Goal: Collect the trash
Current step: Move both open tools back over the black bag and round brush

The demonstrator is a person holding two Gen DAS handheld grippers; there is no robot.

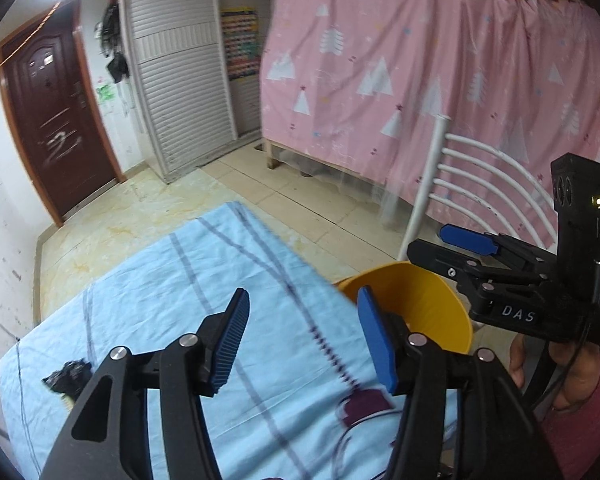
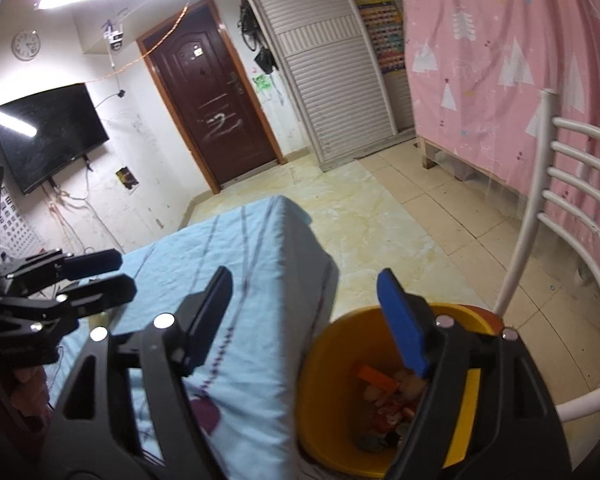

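Two grippers, both with jaws apart and nothing between them: left gripper (image 1: 300,336) above the blue cloth (image 1: 180,300), right gripper (image 2: 312,320) straddling the cloth's edge and the yellow bin (image 2: 320,392). In the right wrist view, bin at 5 o'clock just beside the table edge, already holding orange, red and pale scraps (image 2: 388,404). In the left wrist view, one dark crumpled scrap (image 1: 68,374) left on the cloth at 8 o'clock, well apart from the bin (image 1: 440,316) at 3 o'clock. A dark purple patch (image 1: 364,406) with a thin cord near 5 o'clock, too blurred to call trash or print.

Judged as between drops: most of the collecting looks done, with the dark scrap likely next. Calls for swinging the left gripper down toward 8 o'clock, settling fingers either side of the scrap without pinching the cloth, then carrying it across to the bin.

Plenty of bare cloth for that sweep. Table edge drops off sharply beside the bin, so a loose hold could spill onto the tiled floor (image 2: 400,240). White chair back (image 2: 572,208) close behind the bin at 3 o'clock, narrowing room on that side; right gripper crowds the bin mouth too.
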